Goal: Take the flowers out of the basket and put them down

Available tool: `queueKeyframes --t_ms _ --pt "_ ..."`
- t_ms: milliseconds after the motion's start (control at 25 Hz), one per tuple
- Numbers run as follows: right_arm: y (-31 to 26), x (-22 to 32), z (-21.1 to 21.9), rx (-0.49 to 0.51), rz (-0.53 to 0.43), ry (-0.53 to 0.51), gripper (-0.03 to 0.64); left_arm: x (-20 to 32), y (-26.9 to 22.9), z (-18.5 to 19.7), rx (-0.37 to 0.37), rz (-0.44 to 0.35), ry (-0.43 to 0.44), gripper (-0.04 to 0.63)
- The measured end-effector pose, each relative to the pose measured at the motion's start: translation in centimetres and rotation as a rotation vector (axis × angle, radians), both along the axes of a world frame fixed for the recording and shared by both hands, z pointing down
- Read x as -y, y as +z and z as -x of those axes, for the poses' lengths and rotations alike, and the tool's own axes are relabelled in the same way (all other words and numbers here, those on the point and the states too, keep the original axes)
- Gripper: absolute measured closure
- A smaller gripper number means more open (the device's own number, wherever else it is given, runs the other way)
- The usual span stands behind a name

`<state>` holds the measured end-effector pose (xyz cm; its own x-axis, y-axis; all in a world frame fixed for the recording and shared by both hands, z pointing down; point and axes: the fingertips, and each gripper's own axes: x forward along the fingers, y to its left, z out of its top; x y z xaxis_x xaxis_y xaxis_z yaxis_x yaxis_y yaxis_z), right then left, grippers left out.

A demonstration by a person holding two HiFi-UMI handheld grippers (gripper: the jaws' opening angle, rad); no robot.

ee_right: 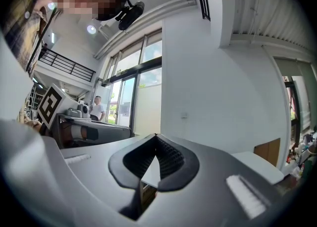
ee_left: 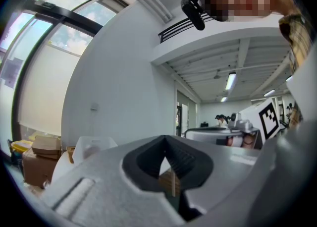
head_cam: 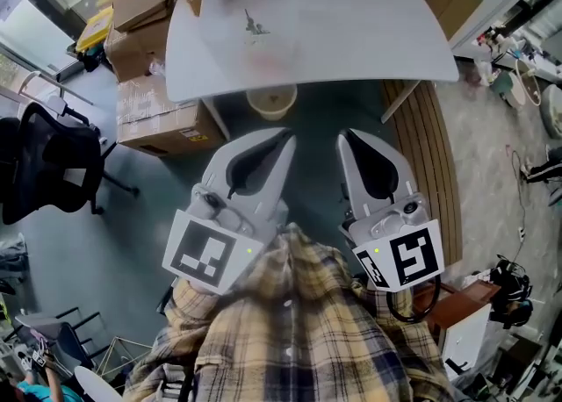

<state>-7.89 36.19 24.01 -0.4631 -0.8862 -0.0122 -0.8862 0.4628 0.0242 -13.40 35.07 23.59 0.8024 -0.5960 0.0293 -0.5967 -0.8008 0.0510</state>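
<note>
Left gripper (head_cam: 283, 139) and right gripper (head_cam: 345, 139) are both fully closed with nothing between the jaws. I hold them side by side close to my chest, pointing at the white table (head_cam: 369, 32) but well short of it. The basket (head_cam: 219, 5) sits at the far middle of the table with the flowers (head_cam: 255, 25) inside, a dark stem and a pinkish blur behind its cloudy wall; nothing is out yet, so I judge this the very start, the approach. Next I need to reach over the table, open one gripper above the basket and close on the stems, probably steadying the basket with the other.
</note>
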Motion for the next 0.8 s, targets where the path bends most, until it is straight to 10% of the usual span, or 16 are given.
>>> queueKeyframes --t_ms 800 --pt "0.3 21.9 1.2 -0.011 0.011 0.075 0.614 22.2 0.7 2.9 0.008 0.010 0.015 0.595"
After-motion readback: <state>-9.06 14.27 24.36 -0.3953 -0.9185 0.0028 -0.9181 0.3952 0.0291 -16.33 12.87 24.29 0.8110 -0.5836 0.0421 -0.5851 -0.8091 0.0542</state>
